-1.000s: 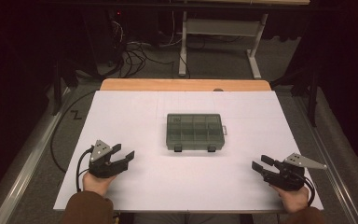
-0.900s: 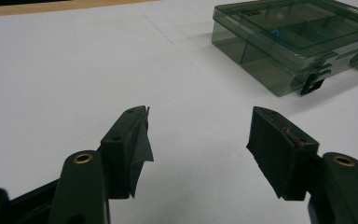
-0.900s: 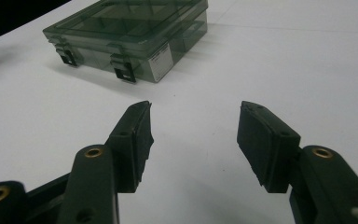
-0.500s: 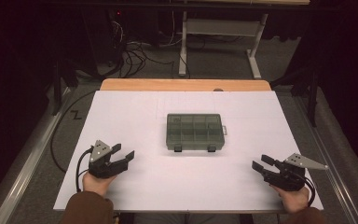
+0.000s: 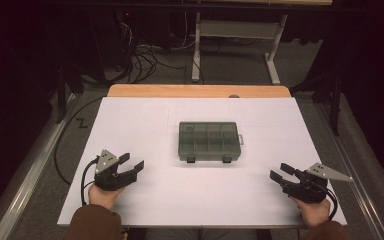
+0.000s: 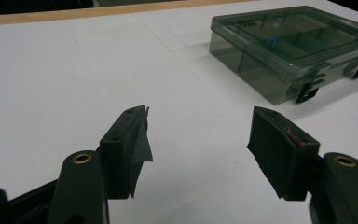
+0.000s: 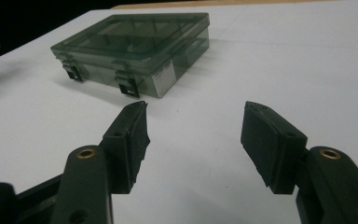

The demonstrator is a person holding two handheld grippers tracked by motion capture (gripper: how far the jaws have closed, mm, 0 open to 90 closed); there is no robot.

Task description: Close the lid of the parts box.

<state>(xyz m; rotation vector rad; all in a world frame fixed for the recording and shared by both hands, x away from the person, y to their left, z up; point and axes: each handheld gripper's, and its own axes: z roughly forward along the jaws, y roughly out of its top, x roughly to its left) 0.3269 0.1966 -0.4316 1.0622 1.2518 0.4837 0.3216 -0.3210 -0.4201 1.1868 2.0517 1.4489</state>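
A smoky-green translucent compartment box lay flat near the middle of the white table, lid closed, its two black latches on the side facing the person and a small label on its right-hand end. Through the lid its dividers showed, and in the left gripper view a small blue item could be made out inside one compartment, too small to tell what it was. The left gripper rested low over the near left part of the table, held in the person's left hand, its jaws spread apart with nothing between them, angled toward the box yet well apart from it. The right gripper sat over the near right part of the table in the right hand, likewise pointed inward at the box and well apart from it; its jaws had just been opening and stood wide, with bare table surface between them. A strip of wooden table edge showed beyond the white surface
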